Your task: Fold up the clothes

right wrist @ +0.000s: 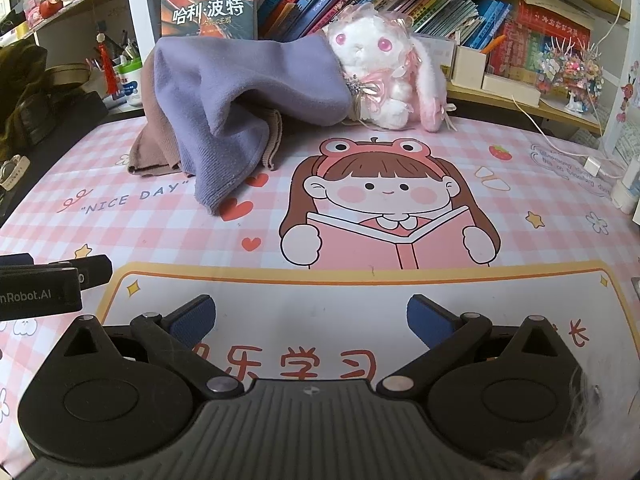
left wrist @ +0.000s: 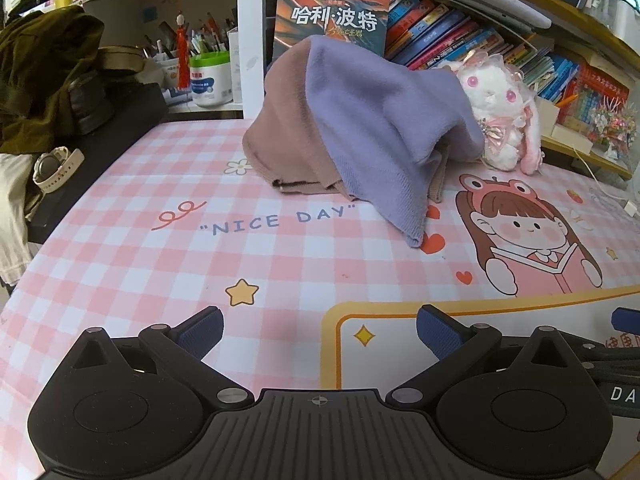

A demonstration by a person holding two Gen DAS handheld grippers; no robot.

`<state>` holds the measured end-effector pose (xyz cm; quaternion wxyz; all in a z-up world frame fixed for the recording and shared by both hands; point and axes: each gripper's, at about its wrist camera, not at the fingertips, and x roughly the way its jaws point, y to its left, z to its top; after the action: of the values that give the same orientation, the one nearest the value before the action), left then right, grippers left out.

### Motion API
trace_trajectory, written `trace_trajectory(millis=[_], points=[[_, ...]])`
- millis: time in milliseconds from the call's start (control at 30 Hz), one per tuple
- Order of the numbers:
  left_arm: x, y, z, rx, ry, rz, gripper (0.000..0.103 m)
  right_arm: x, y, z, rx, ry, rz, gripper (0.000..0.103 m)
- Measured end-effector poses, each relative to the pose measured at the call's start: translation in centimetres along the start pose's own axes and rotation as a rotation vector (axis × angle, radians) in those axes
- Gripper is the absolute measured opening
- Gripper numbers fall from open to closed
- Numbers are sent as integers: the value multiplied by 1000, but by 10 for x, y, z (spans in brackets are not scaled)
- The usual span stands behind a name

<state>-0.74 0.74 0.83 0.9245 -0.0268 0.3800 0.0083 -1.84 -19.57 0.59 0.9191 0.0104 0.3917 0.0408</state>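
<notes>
Left gripper (left wrist: 318, 332): fingers spread, empty.
Right gripper (right wrist: 310, 320): spread, empty.
Heaped lilac and mauve knit garments (left wrist: 360, 128): unfolded, awaiting pickup.

- Garments heaped far on the mat: two, one purple (left wrist: 372, 120) over one mauve-brown (left wrist: 280, 128)
- Grippers: two, left (left wrist: 318, 334) and right (right wrist: 310, 322), both near, fingers spread
- Plush rabbit (right wrist: 376, 64): one, far, right of the heap
- Wristwatch (left wrist: 56, 168): one, far left
- Upright front-facing book (right wrist: 208, 10): one

The purple garment (left wrist: 376, 128) hides most of the brown garment (left wrist: 280, 136).
</notes>
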Motion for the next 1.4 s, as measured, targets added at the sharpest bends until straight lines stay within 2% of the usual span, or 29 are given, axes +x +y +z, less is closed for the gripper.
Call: trace_trajectory(millis=[700, 967, 1233, 1400], points=[[1, 1, 3, -1, 8, -8, 103, -1, 1, -2, 3, 5, -5, 103], [3, -2, 2, 28, 20, -26, 103, 4, 0, -1, 24, 25, -1, 103], [9, -19, 1, 40, 60, -62, 103, 10, -8, -1, 21, 47, 44, 103], [9, -37, 3, 15, 51, -46, 103, 14, -30, 4, 44, 50, 93, 103]])
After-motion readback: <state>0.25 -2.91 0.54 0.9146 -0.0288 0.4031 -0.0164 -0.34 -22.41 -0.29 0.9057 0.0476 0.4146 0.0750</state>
